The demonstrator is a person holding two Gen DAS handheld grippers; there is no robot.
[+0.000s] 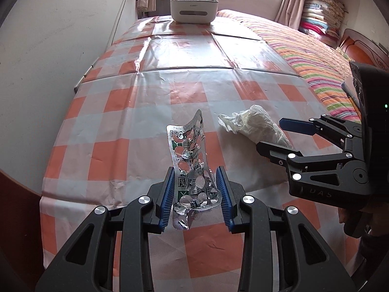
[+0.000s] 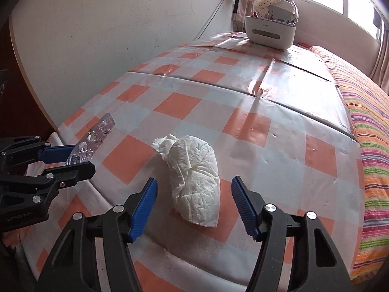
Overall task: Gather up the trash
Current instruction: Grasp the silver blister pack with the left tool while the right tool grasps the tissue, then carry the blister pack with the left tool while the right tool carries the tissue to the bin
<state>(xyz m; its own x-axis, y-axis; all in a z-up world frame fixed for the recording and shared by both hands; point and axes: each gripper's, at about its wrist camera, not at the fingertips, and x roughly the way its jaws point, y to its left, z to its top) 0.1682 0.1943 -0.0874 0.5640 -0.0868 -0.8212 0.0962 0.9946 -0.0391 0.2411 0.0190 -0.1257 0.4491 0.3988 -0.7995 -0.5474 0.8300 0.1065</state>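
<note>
My left gripper (image 1: 196, 186) is shut on a used silver pill blister pack (image 1: 190, 163) and holds it upright above the checked tablecloth (image 1: 116, 126). The pack also shows in the right wrist view (image 2: 93, 141), between the left gripper's fingers (image 2: 58, 153). A crumpled white paper tissue (image 2: 194, 182) lies on the cloth. My right gripper (image 2: 194, 199) is open, its blue pads on either side of the tissue's near end, not touching it. In the left wrist view the right gripper (image 1: 279, 136) is at the tissue (image 1: 255, 124).
A white caddy (image 1: 193, 11) with small items stands at the far end of the table. A white wall runs along the left. A bed with a striped blanket (image 1: 316, 65) borders the table's right edge. A folded quilt stack (image 1: 318, 14) is at the far right.
</note>
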